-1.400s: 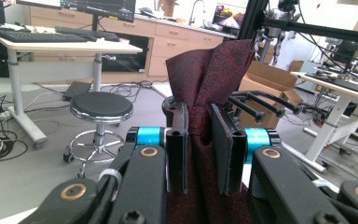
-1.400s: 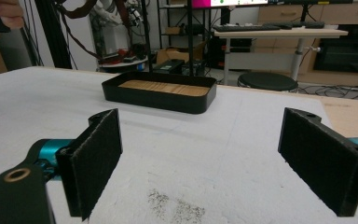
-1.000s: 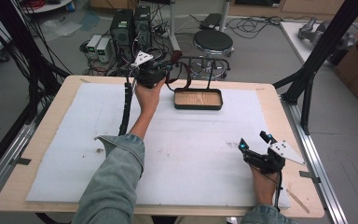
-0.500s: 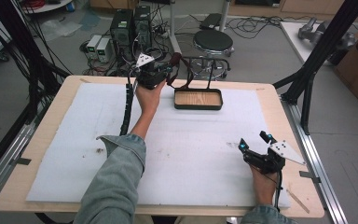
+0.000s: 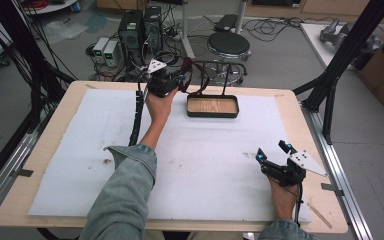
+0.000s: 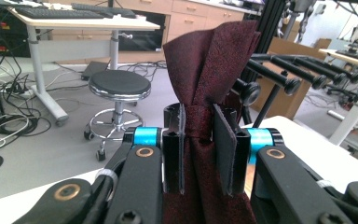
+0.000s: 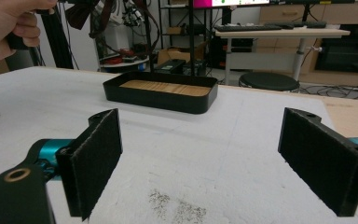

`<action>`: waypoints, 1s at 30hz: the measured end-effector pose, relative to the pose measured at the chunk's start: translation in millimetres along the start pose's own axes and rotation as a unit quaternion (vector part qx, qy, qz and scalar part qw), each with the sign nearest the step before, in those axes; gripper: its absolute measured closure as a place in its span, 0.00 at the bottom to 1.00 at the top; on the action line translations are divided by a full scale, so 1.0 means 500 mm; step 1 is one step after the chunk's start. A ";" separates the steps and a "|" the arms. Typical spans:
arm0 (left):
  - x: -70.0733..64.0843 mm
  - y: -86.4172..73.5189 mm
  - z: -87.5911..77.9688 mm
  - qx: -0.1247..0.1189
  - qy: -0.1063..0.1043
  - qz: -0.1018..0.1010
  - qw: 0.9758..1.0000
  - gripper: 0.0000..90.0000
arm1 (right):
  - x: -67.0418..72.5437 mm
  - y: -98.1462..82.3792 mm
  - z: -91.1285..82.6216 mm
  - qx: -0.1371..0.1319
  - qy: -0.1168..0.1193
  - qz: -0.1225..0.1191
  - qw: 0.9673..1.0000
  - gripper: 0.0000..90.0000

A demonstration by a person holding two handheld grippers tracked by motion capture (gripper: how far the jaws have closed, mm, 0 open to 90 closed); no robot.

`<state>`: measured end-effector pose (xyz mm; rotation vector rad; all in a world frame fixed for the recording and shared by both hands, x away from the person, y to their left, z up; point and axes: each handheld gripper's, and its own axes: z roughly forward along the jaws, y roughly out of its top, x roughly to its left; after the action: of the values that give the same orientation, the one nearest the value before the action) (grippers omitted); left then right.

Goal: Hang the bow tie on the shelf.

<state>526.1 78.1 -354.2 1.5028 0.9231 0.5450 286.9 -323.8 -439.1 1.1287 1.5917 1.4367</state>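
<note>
Left gripper (image 6: pixel 198 140) is up at the far edge of the table, jaws clamped on a dark red cloth (image 6: pixel 214 60): the fabric is bunched into a narrow waist right between the two pads, fans out above them and hangs down below between the gripper's arms. In the high view that same left gripper (image 5: pixel 166 82) sits raised just left of the black tray (image 5: pixel 213 114) with its wooden floor, the cloth (image 5: pixel 185 75) close beside the black rack (image 5: pixel 215 75) that stands behind the tray. Those rack pegs (image 6: pixel 279 74) poke out just past the cloth, right of it in the left gripper view. Over at the near right corner, the right gripper (image 5: pixel 272 159) rests low on the white mat (image 5: pixel 80 150), jaws spread wide apart with bare mat between the pads (image 7: pixel 98 158), tray (image 7: pixel 163 95) well ahead of them.
</note>
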 end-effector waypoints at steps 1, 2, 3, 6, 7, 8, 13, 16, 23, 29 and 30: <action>0.000 0.000 0.000 0.001 0.000 0.002 1.000 0.81 | 0.000 0.000 0.000 0.000 0.000 0.001 1.000 0.14; 0.000 0.000 0.000 0.002 0.000 0.002 1.000 0.81 | 0.000 0.000 0.000 0.000 0.000 0.001 1.000 0.14; -0.001 0.000 0.000 0.002 -0.001 0.002 1.000 0.80 | 0.000 0.000 0.000 0.000 0.000 -0.001 1.000 0.14; -0.003 0.000 -0.001 0.004 0.000 0.009 1.000 0.77 | 0.001 0.000 0.000 0.000 0.001 0.002 1.000 0.14; -0.004 0.001 -0.001 0.005 0.001 0.012 1.000 0.76 | 0.000 0.000 0.000 0.000 0.000 -0.001 1.000 0.14; -0.004 0.001 -0.001 0.005 0.002 0.014 1.000 0.75 | 0.000 0.000 0.000 0.000 0.000 0.000 1.000 0.14; -0.002 0.004 -0.006 0.006 -0.002 0.014 1.000 0.73 | 0.000 0.000 0.000 0.000 0.000 0.000 1.000 0.14; -0.002 0.008 -0.012 0.007 -0.002 0.017 1.000 0.69 | 0.000 0.000 0.000 0.000 0.000 -0.001 1.000 0.14; 0.001 0.016 -0.045 -0.010 -0.006 0.021 1.000 0.64 | 0.000 0.000 0.000 0.001 0.000 0.000 1.000 0.14; 0.005 0.033 -0.088 -0.023 -0.015 0.022 0.999 0.57 | 0.001 0.000 0.000 0.001 0.000 -0.003 1.000 0.14; 0.005 0.037 -0.096 -0.026 -0.017 0.022 0.999 0.56 | 0.001 0.000 0.000 0.001 0.000 -0.003 1.000 0.14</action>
<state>494.1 109.4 -328.8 1.4837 0.8453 0.5689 287.0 -323.4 -439.2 1.1247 1.5948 1.4311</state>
